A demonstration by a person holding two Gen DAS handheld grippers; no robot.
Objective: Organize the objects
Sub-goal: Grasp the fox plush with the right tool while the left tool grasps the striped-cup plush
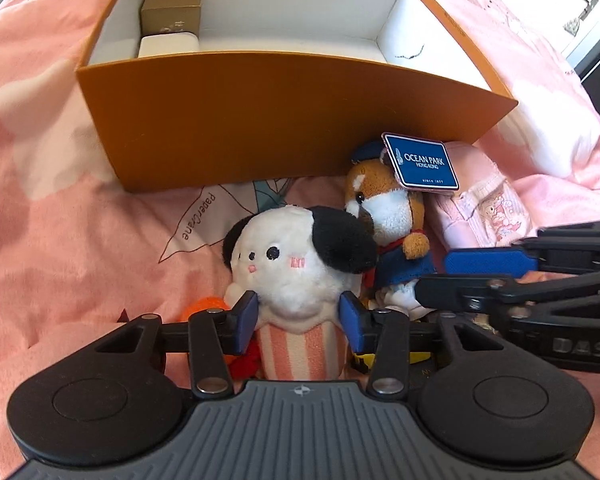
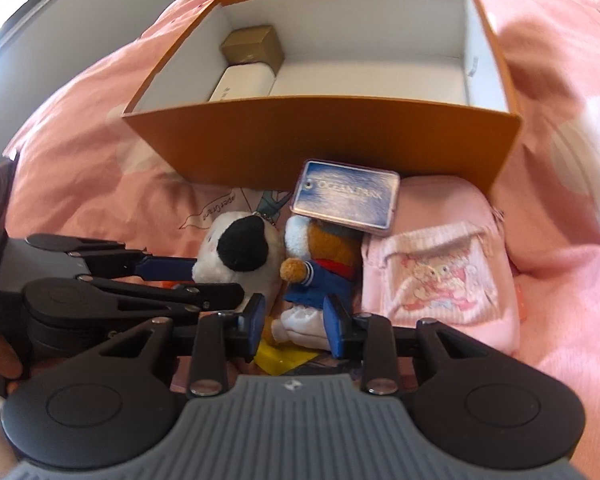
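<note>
With both plush toys lying on the pink quilt (image 1: 80, 208) before the orange cardboard box (image 1: 260, 120), the left gripper (image 1: 298, 322) clamps the white black-eared plush dog (image 1: 296, 264) and the right gripper (image 2: 294, 322) grasps the brown sailor-suited plush (image 2: 320, 276), so lifting them into the box seems next.

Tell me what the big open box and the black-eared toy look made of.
Orange box: likely stiff matte cardboard, with thin flat walls and a white lining. Black-eared toy: soft plush, going by its fuzzy white pile, with a striped fabric base.
</note>
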